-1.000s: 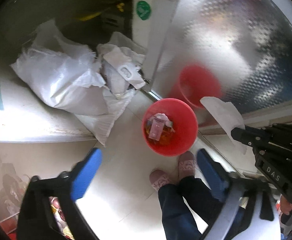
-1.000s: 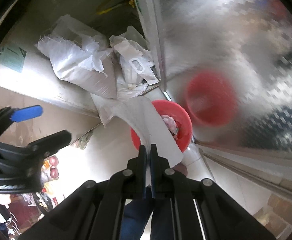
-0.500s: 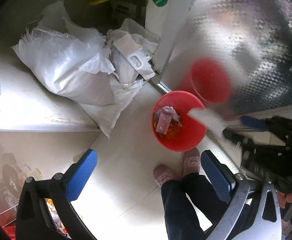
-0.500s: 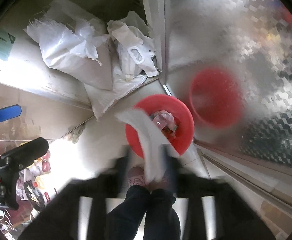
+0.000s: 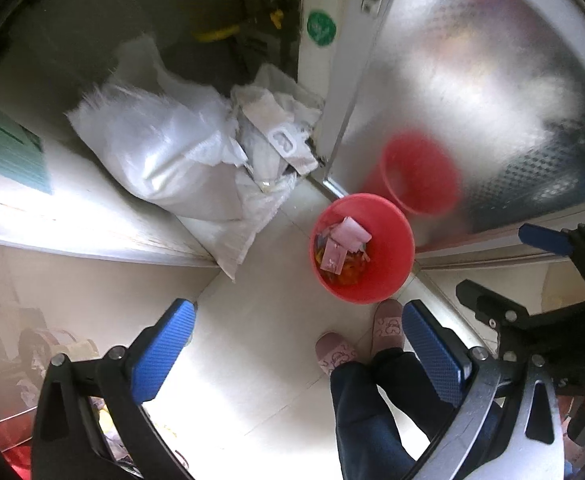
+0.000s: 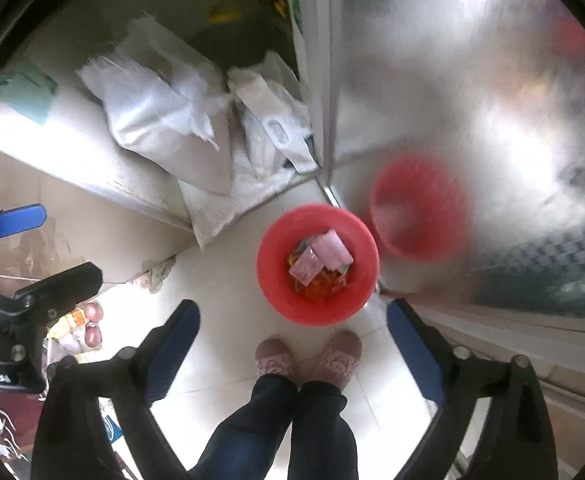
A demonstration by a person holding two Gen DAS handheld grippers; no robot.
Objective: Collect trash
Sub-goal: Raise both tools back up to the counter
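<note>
Drop step looked done; the right gripper (image 6: 292, 334) had just been opening, nothing between its jaws; the left gripper (image 5: 298, 344) hung released and empty too; trash (image 6: 320, 262) sat in the red bin (image 6: 270, 280) by the feet; next, go find more.

Left gripper (image 5: 298, 354): black frame, blue textured pads, silver screws. Right gripper (image 6: 292, 354): same build. Person: dark blue trousers (image 6: 288, 420), pink patterned slippers (image 6: 274, 358).

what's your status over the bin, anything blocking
Right gripper just opened, nothing between fingers; left gripper open, empty. Red bin on floor, pink wrappers inside. Drop path clear; slippers near bin.
</note>
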